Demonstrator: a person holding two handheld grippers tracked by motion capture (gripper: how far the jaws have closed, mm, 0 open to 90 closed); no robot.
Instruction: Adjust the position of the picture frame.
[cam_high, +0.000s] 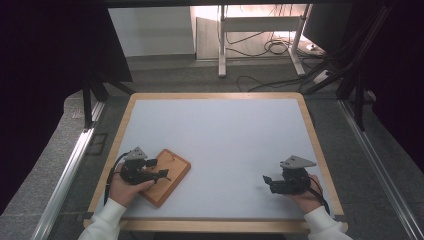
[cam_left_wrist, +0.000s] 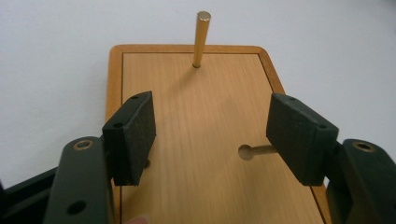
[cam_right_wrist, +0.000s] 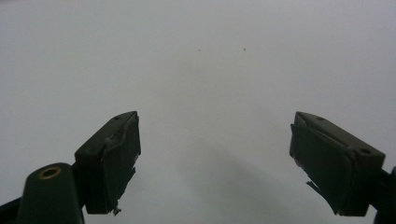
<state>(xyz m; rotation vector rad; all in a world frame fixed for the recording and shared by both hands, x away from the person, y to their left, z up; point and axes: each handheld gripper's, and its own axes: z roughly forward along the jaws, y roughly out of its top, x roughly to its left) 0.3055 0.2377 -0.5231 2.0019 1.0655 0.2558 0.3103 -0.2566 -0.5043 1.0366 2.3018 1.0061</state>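
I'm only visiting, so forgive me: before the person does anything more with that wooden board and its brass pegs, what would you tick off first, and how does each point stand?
1. Left hand-held gripper open: ok, its jaws stand wide apart with nothing between the pads.
2. Left hand-held gripper over the wooden board: ok, the jaws hang above the board's top face.
3. Upright brass peg seated in the board: ok, it stands at the far end.
4. Second brass peg free of the right pad: cannot tell, the pad hides part of it.
5. Right hand-held gripper open and holding nothing: ok.
6. Table flat under the board: ok.
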